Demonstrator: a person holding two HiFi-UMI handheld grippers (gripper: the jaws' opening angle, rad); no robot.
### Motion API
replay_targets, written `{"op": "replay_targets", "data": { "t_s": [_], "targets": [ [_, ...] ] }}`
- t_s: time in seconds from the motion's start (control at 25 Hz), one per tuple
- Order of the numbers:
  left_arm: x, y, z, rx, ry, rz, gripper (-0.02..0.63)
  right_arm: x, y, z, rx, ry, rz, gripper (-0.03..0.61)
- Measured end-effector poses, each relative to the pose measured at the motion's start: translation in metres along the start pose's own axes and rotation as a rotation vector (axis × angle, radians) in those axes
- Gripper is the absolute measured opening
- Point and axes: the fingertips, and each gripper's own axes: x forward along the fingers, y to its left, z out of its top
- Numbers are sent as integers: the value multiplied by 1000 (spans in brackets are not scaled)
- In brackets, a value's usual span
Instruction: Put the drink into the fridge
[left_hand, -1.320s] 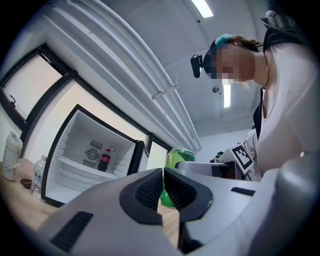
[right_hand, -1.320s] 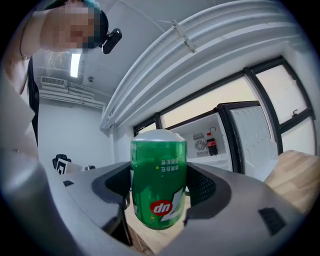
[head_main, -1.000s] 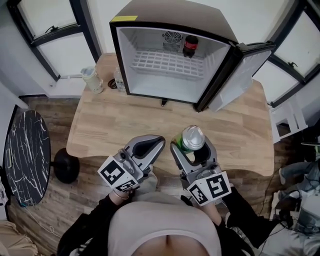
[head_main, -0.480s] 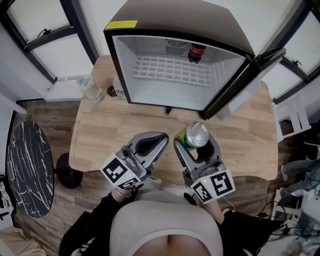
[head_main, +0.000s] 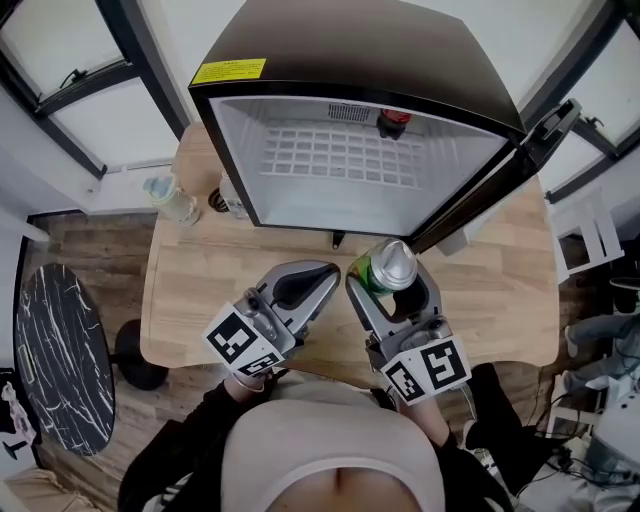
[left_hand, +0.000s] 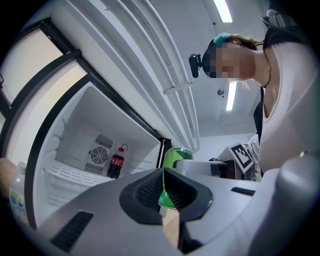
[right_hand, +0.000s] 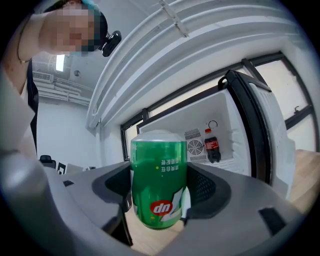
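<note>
Lower centre, the right gripper (head_main: 386, 283) is clamping the green aluminium soda can (head_main: 389, 264) upright, needing a level carry into the open black mini fridge (head_main: 350, 45) above, while the left gripper (head_main: 322, 276) is hanging closed, empty.

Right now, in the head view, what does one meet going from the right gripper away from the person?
Right gripper, jaws shut on the green can → wooden table → white wire shelf in the fridge → cola bottle at the back.
</note>
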Motion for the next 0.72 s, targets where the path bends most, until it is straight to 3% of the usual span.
{"op": "replay_targets", "data": {
  "t_s": [0.48,0.72],
  "targets": [
    [22,29,-4,-13,31,-32,12,31,-26,4,-2,-8,-36,344],
    [29,36,-8,-11,41,-9,12,38,-38,9,-12,1,-26,344]
  ]
}}
